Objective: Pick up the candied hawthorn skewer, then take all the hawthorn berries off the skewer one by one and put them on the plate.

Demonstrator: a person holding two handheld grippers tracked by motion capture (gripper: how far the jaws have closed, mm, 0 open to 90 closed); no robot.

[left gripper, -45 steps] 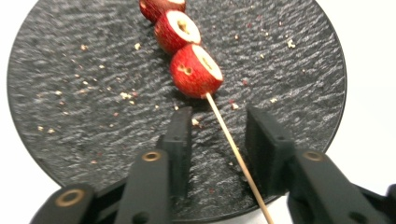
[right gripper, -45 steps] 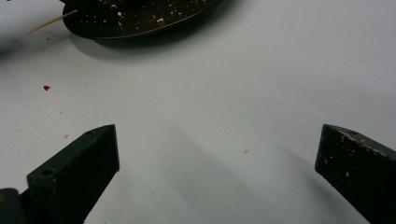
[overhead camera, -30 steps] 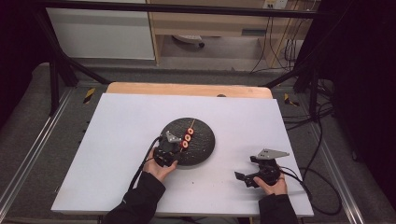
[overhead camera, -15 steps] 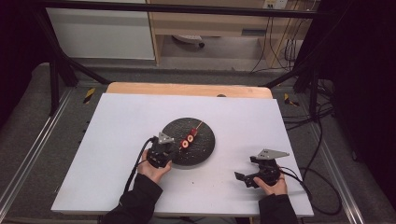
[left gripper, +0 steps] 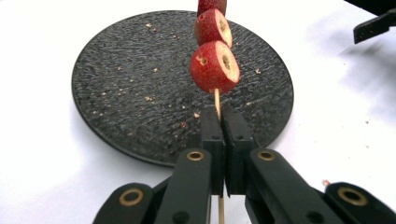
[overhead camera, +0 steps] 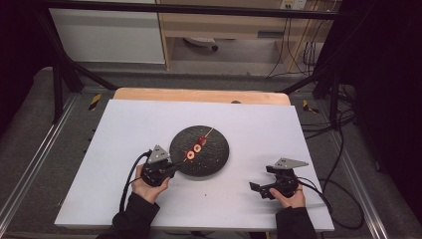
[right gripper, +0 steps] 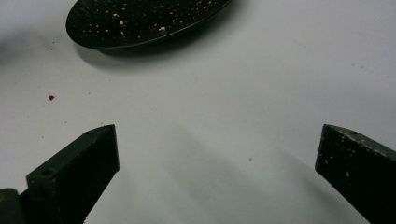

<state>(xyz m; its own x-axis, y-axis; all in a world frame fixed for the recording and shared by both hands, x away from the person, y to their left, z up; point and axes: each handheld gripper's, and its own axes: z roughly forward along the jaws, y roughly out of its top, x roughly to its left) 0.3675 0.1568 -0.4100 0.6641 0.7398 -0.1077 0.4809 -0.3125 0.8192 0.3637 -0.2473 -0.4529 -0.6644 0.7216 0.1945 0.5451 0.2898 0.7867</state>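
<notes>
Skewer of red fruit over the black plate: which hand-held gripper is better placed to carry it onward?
Left. The left hand-held gripper is shut on the skewer; the right hand-held gripper rests open, apart from the plate.

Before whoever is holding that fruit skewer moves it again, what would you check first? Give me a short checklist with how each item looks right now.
1. Left gripper clamped on the skewer: ok, jaws shut on the stick just below the fruit.
2. Fruit pieces seated on the stick: ok, three red pieces threaded in a row.
3. Skewer over the black plate: ok, in the high view the fruit is above the plate.
4. Skewer lifted clear of the plate: cannot tell.
5. Right gripper out of the way: ok, jaws open and empty, on the white table to the plate's right.
6. Mess: not ok, crumbs on the plate, a red speck on the table.
</notes>
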